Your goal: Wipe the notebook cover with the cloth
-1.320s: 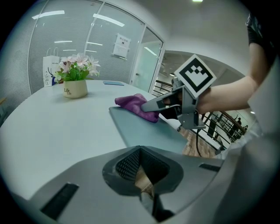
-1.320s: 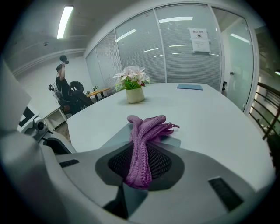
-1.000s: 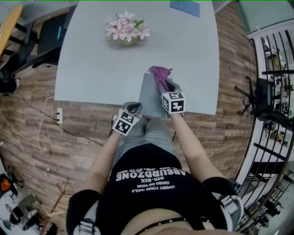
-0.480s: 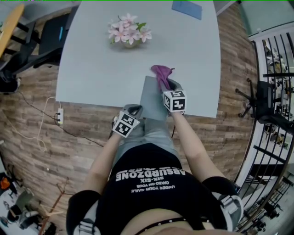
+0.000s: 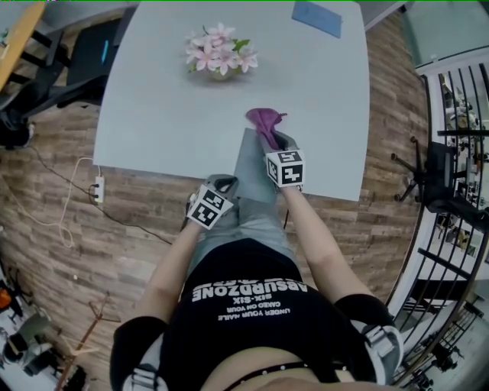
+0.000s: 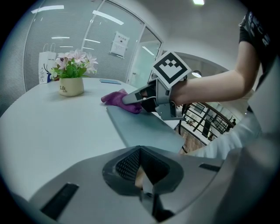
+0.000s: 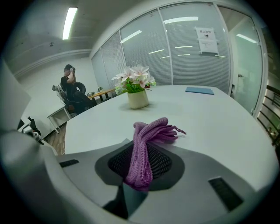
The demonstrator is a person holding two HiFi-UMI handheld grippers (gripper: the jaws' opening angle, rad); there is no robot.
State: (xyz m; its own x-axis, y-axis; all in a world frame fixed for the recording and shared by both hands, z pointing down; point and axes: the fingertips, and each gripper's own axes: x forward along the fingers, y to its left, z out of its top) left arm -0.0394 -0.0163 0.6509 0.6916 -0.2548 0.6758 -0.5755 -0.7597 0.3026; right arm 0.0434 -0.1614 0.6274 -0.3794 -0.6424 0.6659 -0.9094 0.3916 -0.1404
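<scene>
A grey notebook (image 5: pixel 252 164) (image 6: pixel 144 129) lies at the table's near edge and overhangs it a little. My right gripper (image 5: pixel 273 141) (image 7: pixel 140 175) is over its far end, shut on a purple cloth (image 5: pixel 263 121) (image 7: pixel 146 144). The cloth's free end rests at the notebook's far edge, as the left gripper view shows with the cloth (image 6: pixel 119 98). My left gripper (image 5: pixel 224 182) (image 6: pixel 142 177) is at the notebook's near left corner with its jaws together on that corner. The gripper body hides the notebook's near edge.
A pot of pink flowers (image 5: pixel 220 50) (image 7: pixel 136 87) (image 6: pixel 72 72) stands mid-table on the light grey table (image 5: pixel 168 114). A blue booklet (image 5: pixel 316 17) (image 7: pixel 199 90) lies at the far end. A person (image 7: pixel 70 83) stands at the left behind the table. Railings (image 5: pixel 451 153) run at the right.
My right gripper and the cloth have shifted slightly left over the notebook's far end. The left gripper has stayed put.
</scene>
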